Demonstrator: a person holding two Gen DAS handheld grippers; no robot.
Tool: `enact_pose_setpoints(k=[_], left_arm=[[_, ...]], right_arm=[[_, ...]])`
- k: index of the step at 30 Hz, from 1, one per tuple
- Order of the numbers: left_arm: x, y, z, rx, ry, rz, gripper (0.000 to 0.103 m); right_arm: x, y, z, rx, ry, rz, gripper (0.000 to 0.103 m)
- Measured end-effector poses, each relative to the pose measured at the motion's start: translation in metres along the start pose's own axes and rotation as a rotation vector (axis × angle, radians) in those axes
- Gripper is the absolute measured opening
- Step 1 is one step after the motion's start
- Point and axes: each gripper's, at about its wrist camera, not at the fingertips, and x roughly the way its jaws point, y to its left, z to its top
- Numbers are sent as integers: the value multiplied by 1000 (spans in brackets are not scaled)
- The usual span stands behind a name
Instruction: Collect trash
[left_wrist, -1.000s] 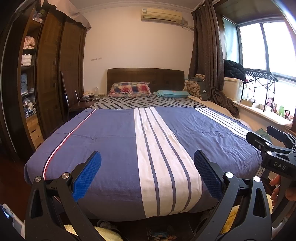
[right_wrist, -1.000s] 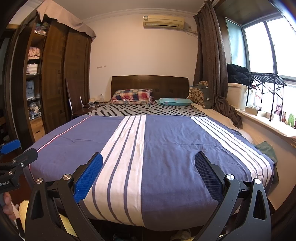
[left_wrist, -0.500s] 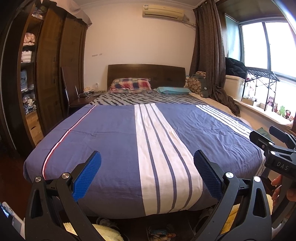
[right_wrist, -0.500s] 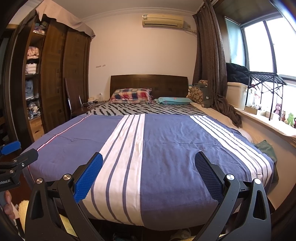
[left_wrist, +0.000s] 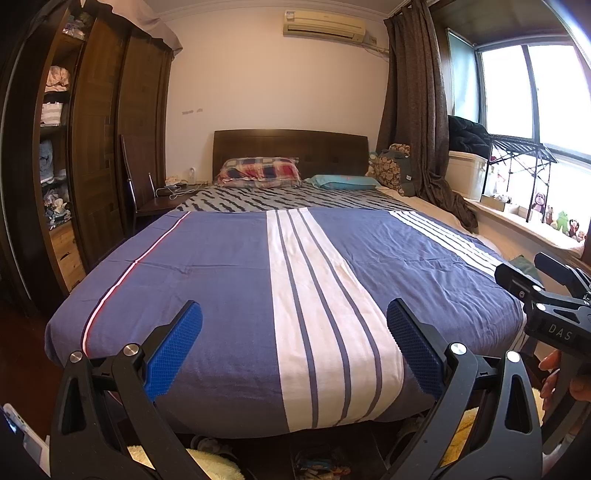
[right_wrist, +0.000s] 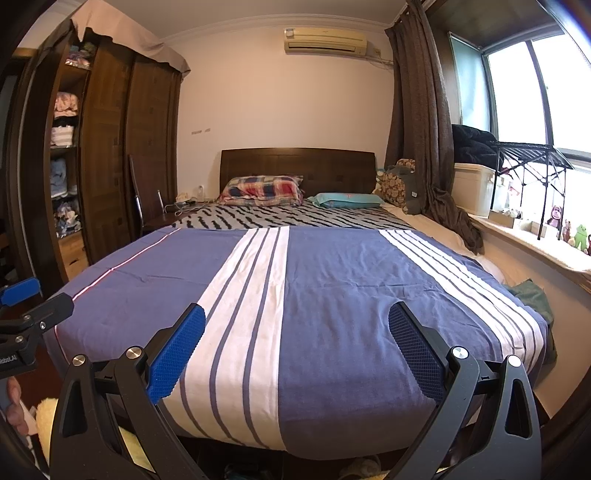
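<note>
No trash item shows clearly in either view. My left gripper (left_wrist: 293, 343) is open and empty, held at the foot of a bed with a blue and white striped cover (left_wrist: 221, 280). My right gripper (right_wrist: 295, 347) is open and empty too, beside the left one, facing the same bed cover (right_wrist: 351, 295). The right gripper's fingers (left_wrist: 524, 284) show at the right edge of the left wrist view. The left gripper's fingertips (right_wrist: 22, 291) show at the left edge of the right wrist view. Small items lie on the floor under the bed's foot (left_wrist: 317, 461), too dark to identify.
A dark wardrobe with open shelves (left_wrist: 55, 147) stands left. A chair and nightstand (left_wrist: 155, 206) sit by the headboard. Pillows (left_wrist: 258, 171) lie at the bed's head. A windowsill with toys (left_wrist: 554, 221), a white box and rack is right. Green cloth (right_wrist: 532, 295) lies beside the bed.
Both grippers have tilted slightly, so the bed sits a little lower in the left wrist view. The jaws have stayed open and empty.
</note>
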Motion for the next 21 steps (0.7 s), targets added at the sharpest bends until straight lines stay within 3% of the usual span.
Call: enact_pose_setpoints(k=[6,11,17,21], left_arm=[[21,7,5,-3,18,4,95],[66,31,19,-34,68,32,95],[151,82,45,-96,128,79,95],[229,146,56,-161,175,196,95]], right_arm=[[22,-7,3,10,19,-13,100],[67,-29,11,30,51,15,100],[172,-73,26,28,136,-16,100],[257,-113,29,56,226,-62,100]])
